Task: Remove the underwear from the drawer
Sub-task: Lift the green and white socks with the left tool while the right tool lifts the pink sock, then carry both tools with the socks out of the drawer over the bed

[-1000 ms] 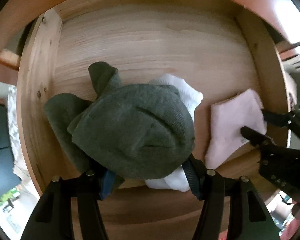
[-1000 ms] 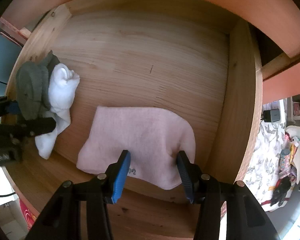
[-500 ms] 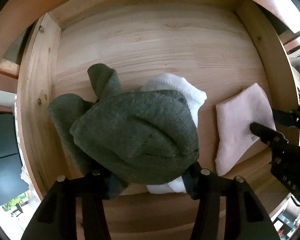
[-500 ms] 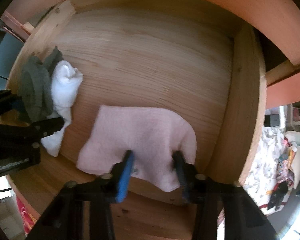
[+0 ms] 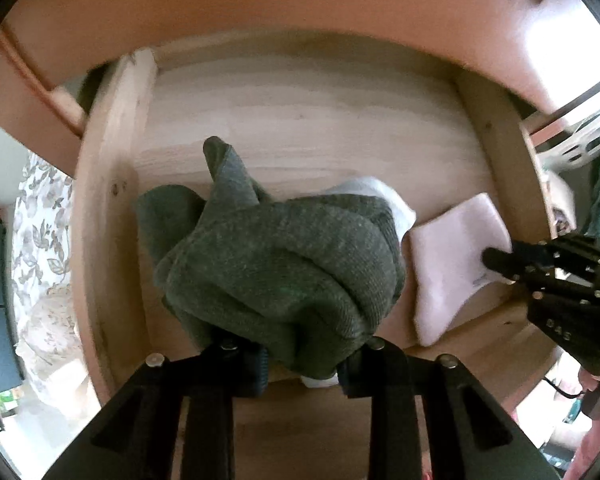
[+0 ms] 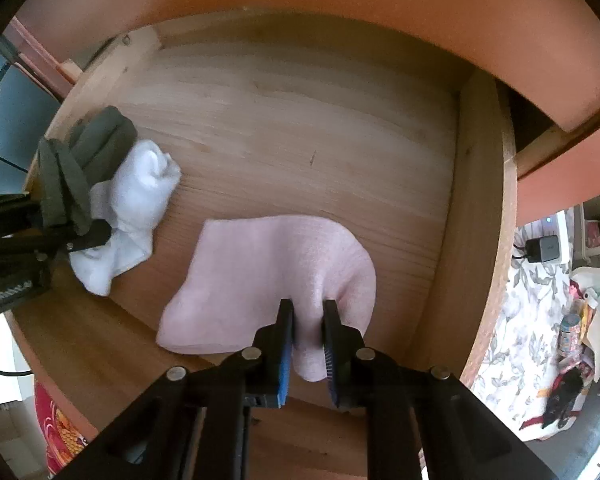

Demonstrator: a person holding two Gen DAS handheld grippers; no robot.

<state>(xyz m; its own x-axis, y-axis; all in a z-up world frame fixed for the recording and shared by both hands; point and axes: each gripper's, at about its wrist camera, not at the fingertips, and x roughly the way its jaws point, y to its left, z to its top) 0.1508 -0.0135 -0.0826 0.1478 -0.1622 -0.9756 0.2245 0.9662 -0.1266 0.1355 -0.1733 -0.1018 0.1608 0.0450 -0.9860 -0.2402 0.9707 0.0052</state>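
Observation:
In the left wrist view a dark green knit garment [image 5: 284, 264] is bunched between the fingers of my left gripper [image 5: 302, 360]. Its jaws are closing and pinch the green fabric, raised off the drawer floor [image 5: 300, 128]. A white sock [image 5: 380, 196] lies under and behind it. In the right wrist view my right gripper [image 6: 308, 332] points down, jaws closing, with a fold of the pale pink underwear [image 6: 268, 272] squeezed between its blue pads. The left gripper [image 6: 80, 216] shows at the left with the green garment [image 6: 96, 148] beside the white sock [image 6: 140, 196].
The wooden drawer has a left wall [image 5: 104, 200] and a right wall [image 6: 480, 200], with bare floor toward the back. An orange-brown cabinet front [image 6: 300, 0] overhangs the back. Outside to the right are a floral cloth [image 6: 532, 320] and a charger [image 6: 542, 248].
Both pairs of jaws have narrowed onto their fabric. The left gripper has risen with the green garment. The pink underwear is now pulled up into a fold between the right pads.

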